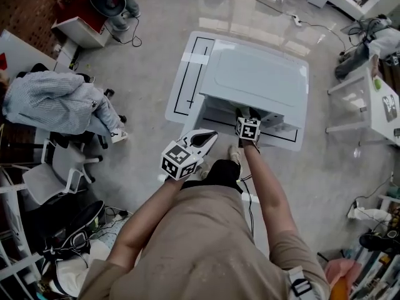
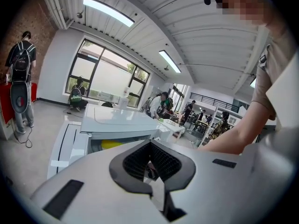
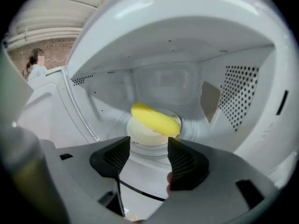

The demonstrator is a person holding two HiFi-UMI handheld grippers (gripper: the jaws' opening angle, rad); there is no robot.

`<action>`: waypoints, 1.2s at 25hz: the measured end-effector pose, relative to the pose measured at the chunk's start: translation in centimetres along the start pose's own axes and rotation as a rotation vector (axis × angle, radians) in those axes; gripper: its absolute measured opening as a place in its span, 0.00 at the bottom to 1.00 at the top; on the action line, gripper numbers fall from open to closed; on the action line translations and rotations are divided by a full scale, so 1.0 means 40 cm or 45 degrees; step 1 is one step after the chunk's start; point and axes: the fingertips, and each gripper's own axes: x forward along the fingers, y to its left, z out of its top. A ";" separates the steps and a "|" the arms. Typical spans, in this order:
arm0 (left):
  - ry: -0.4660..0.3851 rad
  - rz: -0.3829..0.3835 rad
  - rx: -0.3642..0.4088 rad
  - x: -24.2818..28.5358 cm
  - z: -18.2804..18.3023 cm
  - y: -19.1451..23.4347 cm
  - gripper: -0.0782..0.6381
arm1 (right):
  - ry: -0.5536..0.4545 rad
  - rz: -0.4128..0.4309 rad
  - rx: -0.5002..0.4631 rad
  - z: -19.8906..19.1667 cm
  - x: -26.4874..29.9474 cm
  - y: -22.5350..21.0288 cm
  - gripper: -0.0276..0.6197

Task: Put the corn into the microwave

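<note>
Corn [image 3: 155,119] inside microwave [image 1: 262,74], hidden fr. overhead

A glossy grey floor [image 1: 144,142] is gleaming around the white board [image 1: 181,102]. Left of the board chairs [image 1: 56,167] are standing, one under a striped shirt [image 1: 56,102], with a red cabinet [image 1: 94,10] beyond. Right of it a white table [image 1: 375,102] is showing. Behind it windows [image 2: 105,73] are letting daylight in, strip lights [image 2: 107,11] glowing overhead; perhaps brick is lining the wall [image 2: 44,22].
</note>
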 end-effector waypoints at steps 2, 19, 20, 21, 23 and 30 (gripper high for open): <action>-0.030 -0.021 0.011 -0.010 0.018 -0.011 0.11 | -0.009 0.014 0.009 0.008 -0.047 0.013 0.42; -0.208 -0.087 0.016 -0.055 0.106 -0.100 0.11 | -0.287 0.245 0.106 0.211 -0.716 0.040 0.42; -0.217 -0.087 0.018 -0.060 0.111 -0.105 0.11 | -0.319 0.232 0.091 0.223 -0.752 0.034 0.42; -0.227 -0.085 0.018 -0.065 0.118 -0.111 0.11 | -0.348 0.220 0.077 0.233 -0.788 0.028 0.42; -0.247 -0.083 0.021 -0.074 0.137 -0.129 0.11 | -0.399 0.205 0.062 0.253 -0.860 0.013 0.42; -0.298 -0.102 0.092 -0.098 0.184 -0.255 0.11 | -0.512 0.139 0.011 0.264 -1.084 -0.045 0.42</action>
